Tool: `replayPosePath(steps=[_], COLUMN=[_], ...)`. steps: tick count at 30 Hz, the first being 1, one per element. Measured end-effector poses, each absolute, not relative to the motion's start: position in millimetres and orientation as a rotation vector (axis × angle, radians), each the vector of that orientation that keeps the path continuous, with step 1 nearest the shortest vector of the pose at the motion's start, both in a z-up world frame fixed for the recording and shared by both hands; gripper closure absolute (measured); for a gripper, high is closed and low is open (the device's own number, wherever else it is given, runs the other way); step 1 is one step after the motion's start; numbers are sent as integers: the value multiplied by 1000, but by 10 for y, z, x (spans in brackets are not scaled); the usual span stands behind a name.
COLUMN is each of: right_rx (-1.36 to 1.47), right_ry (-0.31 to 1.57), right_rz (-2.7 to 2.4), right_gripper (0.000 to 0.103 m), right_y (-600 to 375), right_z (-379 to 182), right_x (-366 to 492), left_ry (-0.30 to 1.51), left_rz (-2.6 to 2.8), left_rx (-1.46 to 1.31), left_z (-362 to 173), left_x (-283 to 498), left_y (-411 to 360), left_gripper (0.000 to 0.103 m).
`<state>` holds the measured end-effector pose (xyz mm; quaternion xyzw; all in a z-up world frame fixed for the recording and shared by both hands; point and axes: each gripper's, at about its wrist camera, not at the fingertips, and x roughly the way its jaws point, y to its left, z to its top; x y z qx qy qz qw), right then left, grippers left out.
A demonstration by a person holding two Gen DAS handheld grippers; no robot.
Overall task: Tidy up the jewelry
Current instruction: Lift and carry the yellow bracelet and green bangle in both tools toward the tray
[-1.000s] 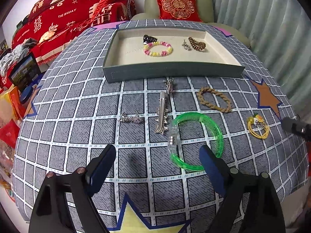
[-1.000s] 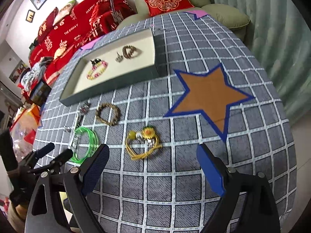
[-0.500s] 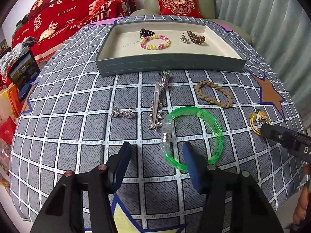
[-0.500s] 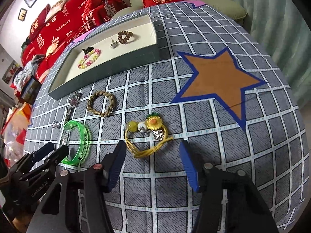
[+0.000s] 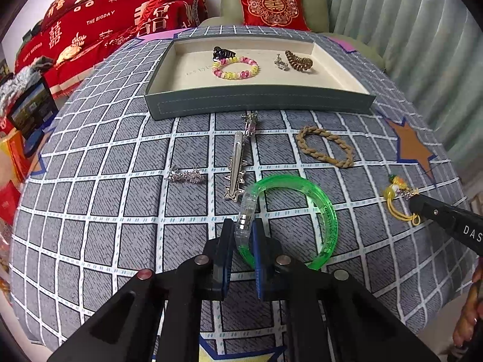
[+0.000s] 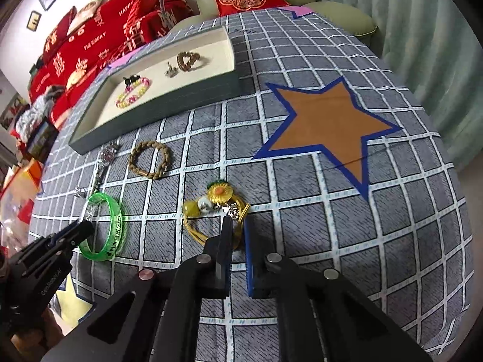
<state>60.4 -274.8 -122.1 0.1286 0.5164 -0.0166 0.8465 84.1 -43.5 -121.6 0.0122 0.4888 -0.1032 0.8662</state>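
My left gripper is shut on the green plastic bangle, which lies on the grey checked tablecloth; the bangle also shows in the right wrist view. My right gripper is shut on the yellow cord bracelet with a flower charm, also seen in the left wrist view. The grey jewelry tray at the back holds a pink-yellow bead bracelet, a black clip, a silver piece and a brown coil.
Loose on the cloth lie a tan braided bracelet, a long silver hair clip, a small silver piece and a silver charm. An orange star patch lies to the right. Red bedding and a cushioned chair stand behind the table.
Both grippers moved forward and closed: the left onto the green bangle, the right onto the yellow cord bracelet. A second ago both were wide open.
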Motion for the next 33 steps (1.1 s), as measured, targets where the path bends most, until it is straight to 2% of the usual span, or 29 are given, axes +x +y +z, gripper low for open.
replayPosePath(steps=[33], right_rx=[373], right_ry=[926], right_rz=[140], right_gripper=[95], right_y=[-2674], right_z=[-395], right_x=[712], left_ry=[917], left_rz=[-258], left_rx=[-35], left_z=[-678], left_x=[845], left_y=[-129], left_gripper=[82])
